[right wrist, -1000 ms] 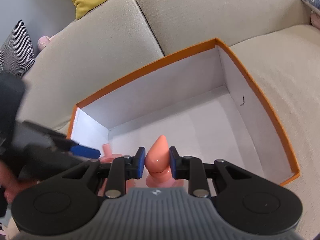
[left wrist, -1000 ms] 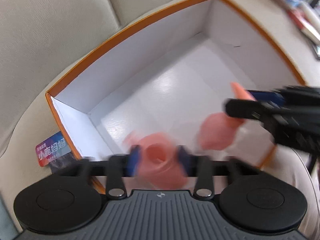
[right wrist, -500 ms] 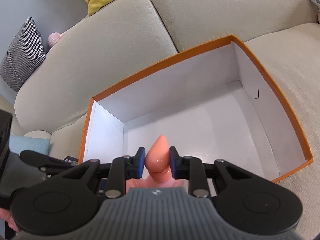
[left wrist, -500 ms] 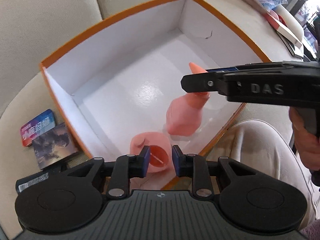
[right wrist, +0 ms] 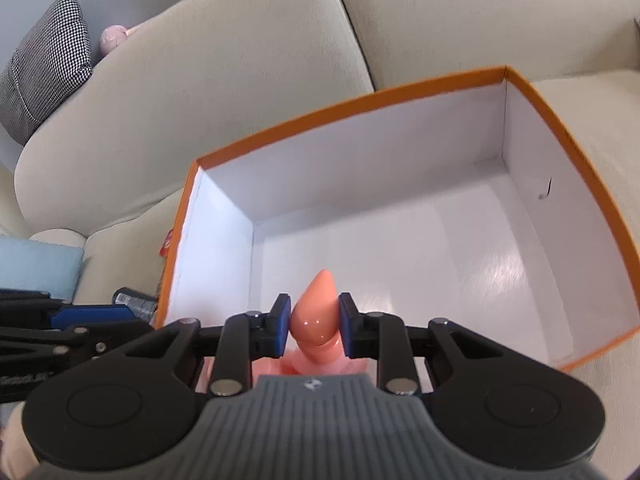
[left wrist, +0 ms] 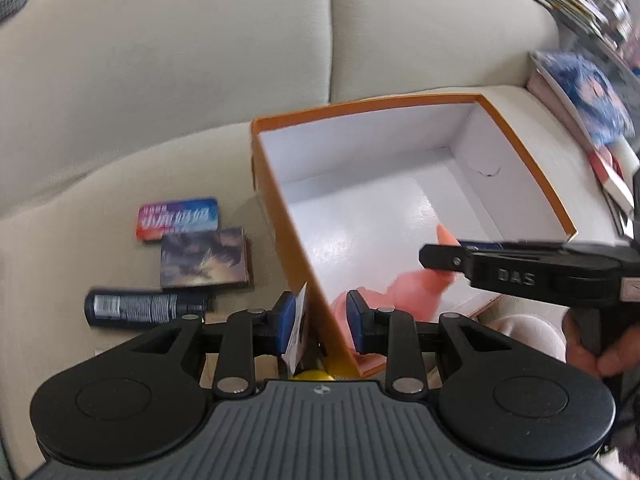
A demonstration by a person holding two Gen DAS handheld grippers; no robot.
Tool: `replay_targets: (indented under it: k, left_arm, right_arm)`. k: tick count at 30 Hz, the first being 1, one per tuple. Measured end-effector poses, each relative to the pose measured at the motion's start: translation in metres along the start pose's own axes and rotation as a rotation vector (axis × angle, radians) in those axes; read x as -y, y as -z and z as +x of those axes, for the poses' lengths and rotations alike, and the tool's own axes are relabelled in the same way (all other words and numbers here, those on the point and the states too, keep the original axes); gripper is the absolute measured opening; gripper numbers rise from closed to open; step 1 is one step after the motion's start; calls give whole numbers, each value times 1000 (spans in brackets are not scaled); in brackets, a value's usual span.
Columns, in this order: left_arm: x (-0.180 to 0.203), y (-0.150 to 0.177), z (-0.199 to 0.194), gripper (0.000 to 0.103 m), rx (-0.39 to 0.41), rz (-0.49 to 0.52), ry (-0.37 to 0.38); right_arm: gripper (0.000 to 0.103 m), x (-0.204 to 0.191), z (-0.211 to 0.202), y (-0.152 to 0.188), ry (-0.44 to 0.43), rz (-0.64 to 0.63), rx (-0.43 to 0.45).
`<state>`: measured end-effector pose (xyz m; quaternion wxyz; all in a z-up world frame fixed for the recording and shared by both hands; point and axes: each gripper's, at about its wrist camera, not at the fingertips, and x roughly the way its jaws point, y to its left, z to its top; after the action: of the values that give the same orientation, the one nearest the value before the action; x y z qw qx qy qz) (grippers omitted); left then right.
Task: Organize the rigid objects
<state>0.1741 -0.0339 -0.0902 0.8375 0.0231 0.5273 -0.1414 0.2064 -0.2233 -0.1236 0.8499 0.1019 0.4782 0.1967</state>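
Black two-finger tongs [left wrist: 320, 318] with blue pads [left wrist: 287, 316], silver screws, ribbed grey housing, "DAS" lettering on one finger

Glossy white cardboard box [right wrist: 460, 280], woven matt cloth sofa [right wrist: 240, 92], smooth shiny pink plastic toy [right wrist: 314, 314].

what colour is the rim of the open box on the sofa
Orange, with white inside walls. The box rim shows best in the right wrist view.

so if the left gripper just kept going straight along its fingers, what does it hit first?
Most likely the near orange side wall of the box. The left gripper has its open jaws astride that wall's edge, one finger outside, one inside near a pink object. Depth is unclear, so it might pass over it.
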Motion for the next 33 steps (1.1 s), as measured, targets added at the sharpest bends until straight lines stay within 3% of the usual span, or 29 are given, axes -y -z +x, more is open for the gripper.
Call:
replay_targets:
  k: [6,10,18,23,26,30,33]
  left_arm:
    - [-12,4,3,34,-9,-48,62]
    - [-18,3,1,34,-1,-67,88]
    - [-31,6,5,34,4,-117,122]
    - [-36,6,7,34,2,-142,148]
    - [-39,7,7,34,4,-150,158]
    - [-44,8,6,34,11,-161,171]
    - [-47,8,4,34,16,-168,177]
  right_arm:
    - [26,-13,-1,0,31,-7,-43]
    - [26,-24,5,-2,47,-121,-88]
    - [27,-45,15,-3,-11,-509,-240]
    - [28,-49,21,-5,-33,-567,-320]
    - [38,-57,19,-8,-31,-613,-311]
    - [38,-69,15,-18,-59,-686,-298]
    - [27,-83,21,-21,-110,-760,-326]
